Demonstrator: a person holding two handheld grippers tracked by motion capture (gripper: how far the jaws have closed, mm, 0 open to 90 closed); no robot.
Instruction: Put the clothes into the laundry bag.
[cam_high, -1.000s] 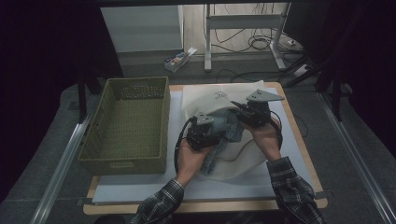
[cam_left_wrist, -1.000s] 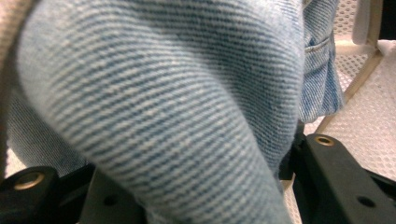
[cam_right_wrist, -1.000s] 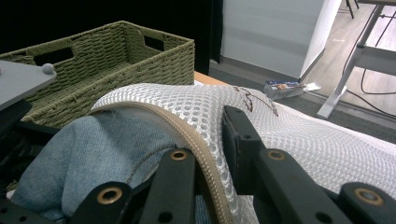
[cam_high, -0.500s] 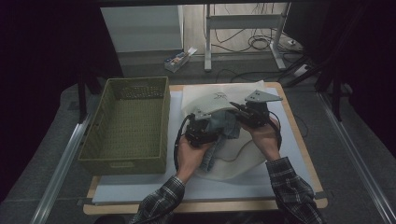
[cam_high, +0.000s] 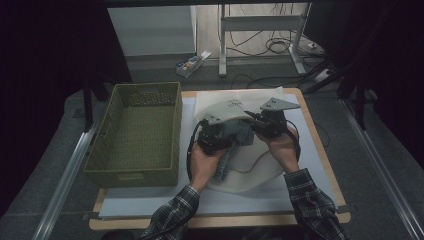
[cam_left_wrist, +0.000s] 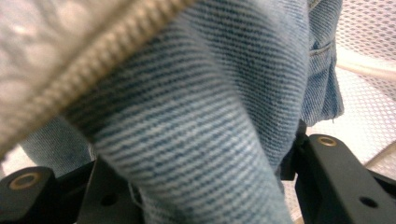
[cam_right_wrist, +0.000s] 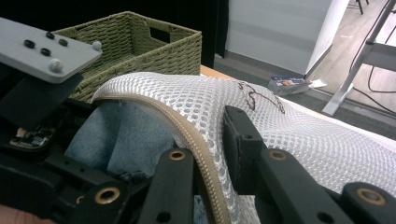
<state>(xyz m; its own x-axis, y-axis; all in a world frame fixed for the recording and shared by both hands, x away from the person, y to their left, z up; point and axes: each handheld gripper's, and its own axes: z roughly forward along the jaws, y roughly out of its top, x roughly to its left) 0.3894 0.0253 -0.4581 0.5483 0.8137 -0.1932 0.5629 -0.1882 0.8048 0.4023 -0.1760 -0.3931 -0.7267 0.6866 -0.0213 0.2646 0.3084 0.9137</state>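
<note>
A white mesh bag (cam_high: 250, 167) lies on the table, its zipped edge (cam_right_wrist: 187, 133) lifted. My right gripper (cam_right_wrist: 205, 140) is shut on that edge and holds the opening up; it also shows in the high view (cam_high: 256, 125). A blue denim garment (cam_left_wrist: 196, 116) bulges between the jaws of my left gripper (cam_left_wrist: 205, 163), which is shut on it. From above, the left gripper (cam_high: 222, 137) sits right at the bag's mouth, with the denim (cam_high: 235, 134) hanging between the two grippers and partly under the mesh (cam_right_wrist: 280, 116).
A green woven basket (cam_high: 176, 131) stands at the table's left, close beside my left hand; its rim (cam_right_wrist: 135, 28) is behind the bag. A white mat covers the tabletop (cam_high: 150, 205). A small box (cam_high: 190, 64) and cables lie on the floor beyond.
My left gripper with the denim has shifted slightly toward the bag's mouth. The right gripper has kept still on the zipped edge.
</note>
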